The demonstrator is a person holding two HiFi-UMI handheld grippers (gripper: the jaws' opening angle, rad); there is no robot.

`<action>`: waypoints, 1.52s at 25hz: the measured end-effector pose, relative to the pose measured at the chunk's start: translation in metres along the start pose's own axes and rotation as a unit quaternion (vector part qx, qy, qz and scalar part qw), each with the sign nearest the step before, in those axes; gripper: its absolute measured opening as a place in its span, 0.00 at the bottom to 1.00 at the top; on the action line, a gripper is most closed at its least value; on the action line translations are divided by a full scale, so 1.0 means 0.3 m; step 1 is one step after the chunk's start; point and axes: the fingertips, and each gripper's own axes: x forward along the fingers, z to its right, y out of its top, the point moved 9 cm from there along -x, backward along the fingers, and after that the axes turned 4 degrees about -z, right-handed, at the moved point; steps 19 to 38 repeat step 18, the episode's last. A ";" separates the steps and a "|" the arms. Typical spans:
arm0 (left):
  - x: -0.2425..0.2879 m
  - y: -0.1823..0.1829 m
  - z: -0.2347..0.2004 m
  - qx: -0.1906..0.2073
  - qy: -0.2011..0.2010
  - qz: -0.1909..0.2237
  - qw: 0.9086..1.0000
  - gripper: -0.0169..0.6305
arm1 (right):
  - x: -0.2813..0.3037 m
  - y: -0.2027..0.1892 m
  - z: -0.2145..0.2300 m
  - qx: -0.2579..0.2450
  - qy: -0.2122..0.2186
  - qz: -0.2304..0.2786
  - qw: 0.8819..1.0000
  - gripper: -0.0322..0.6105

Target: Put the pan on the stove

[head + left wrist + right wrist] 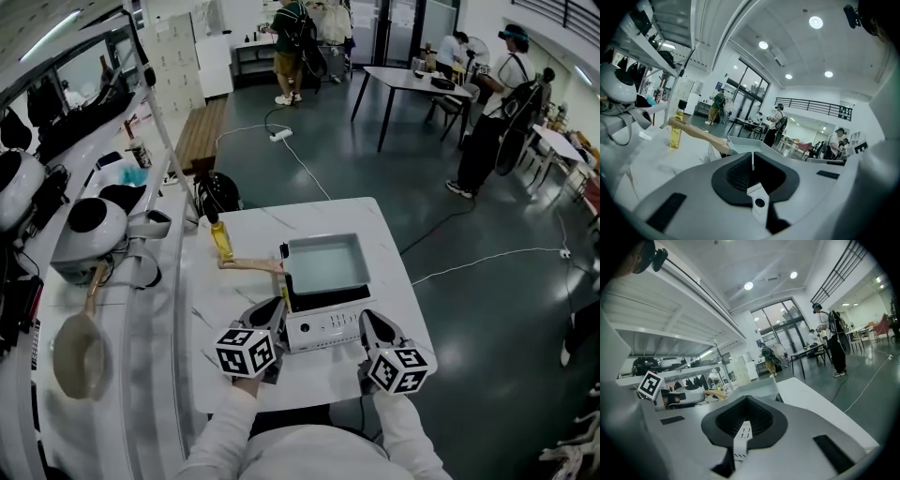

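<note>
A square pale pan sits on top of the portable stove on the white table. Its wooden handle points left. My left gripper rests by the stove's front left corner, shut with nothing in it. My right gripper is at the stove's front right corner, also shut and holding nothing. In the left gripper view the pan and its handle lie just beyond the closed gripper. The right gripper view shows the pan's wall past the gripper.
A bottle of yellow liquid stands left of the pan handle. Metal shelving with helmets and a hanging frying pan runs along the left. People and tables stand far back, and cables cross the floor.
</note>
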 end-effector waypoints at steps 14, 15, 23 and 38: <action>0.001 -0.011 -0.013 -0.010 0.014 0.000 1.000 0.07 | 0.026 0.000 0.017 -0.004 0.004 -0.003 1.000 0.09; 0.001 -0.010 -0.014 -0.012 0.014 0.001 1.000 0.07 | 0.024 0.000 0.019 -0.001 0.003 -0.002 1.000 0.09; 0.003 -0.009 -0.010 -0.015 0.014 0.001 1.000 0.07 | 0.017 0.001 0.028 0.003 0.002 0.000 1.000 0.09; 0.003 -0.009 -0.010 -0.015 0.014 0.001 1.000 0.07 | 0.017 0.001 0.028 0.003 0.002 0.000 1.000 0.09</action>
